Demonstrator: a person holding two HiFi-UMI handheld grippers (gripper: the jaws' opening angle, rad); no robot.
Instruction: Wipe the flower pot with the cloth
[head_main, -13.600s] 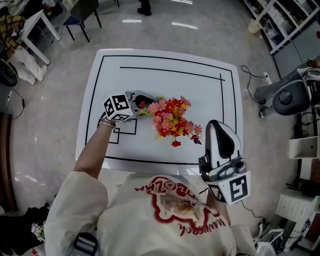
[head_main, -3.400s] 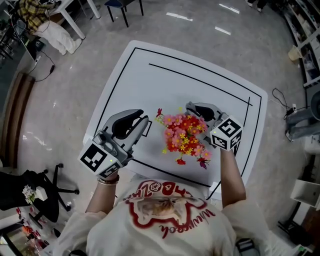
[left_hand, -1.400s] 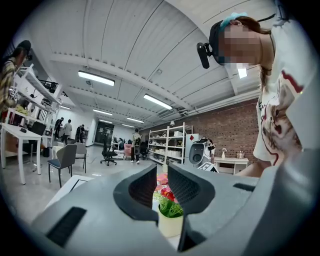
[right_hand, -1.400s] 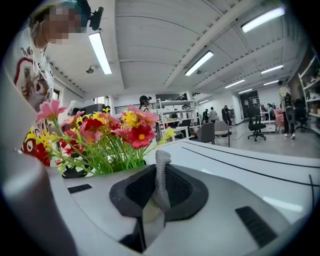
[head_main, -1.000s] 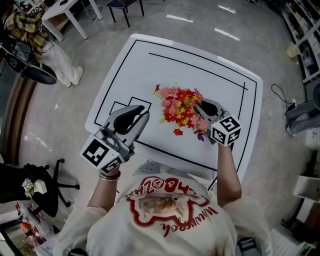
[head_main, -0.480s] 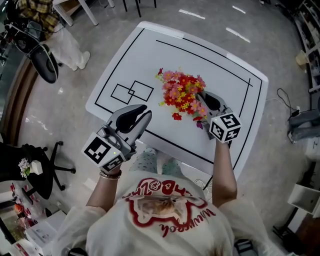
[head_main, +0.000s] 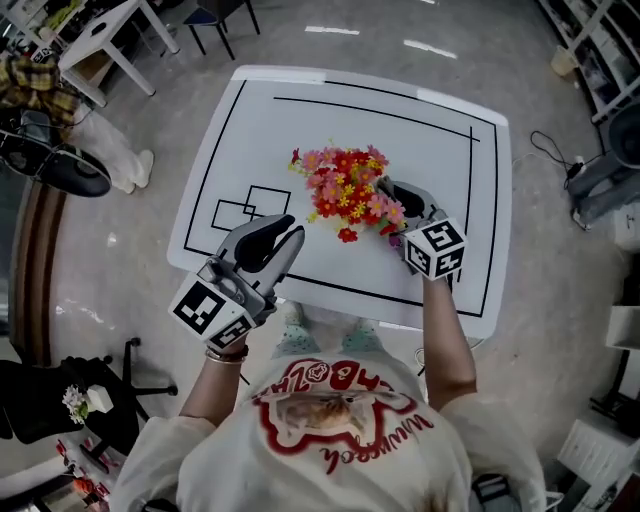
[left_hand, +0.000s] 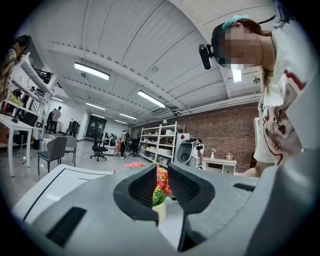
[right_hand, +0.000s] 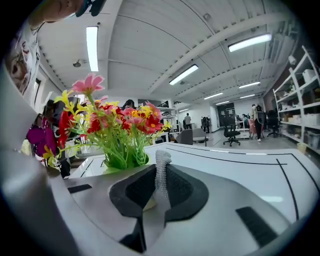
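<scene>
Pot, cream, stands upright near the middle of the white surface. From the head view it is hidden beneath its own flowers, which are red, pink and yellow.

Right tongs are closed on the cloth, a narrow grey mesh strip that stands up from between the pads. These tongs sit at the right side of the flowers, reaching in under the blooms. A pale patch of the pot shows low behind the jaws in the right gripper view. Contact between cloth and pot cannot be confirmed.

Left tongs are held above the near edge of the surface, well apart from the flowers and pointing toward them. Their jaws stand slightly apart with nothing held; the pot shows through the gap, farther off.
</scene>
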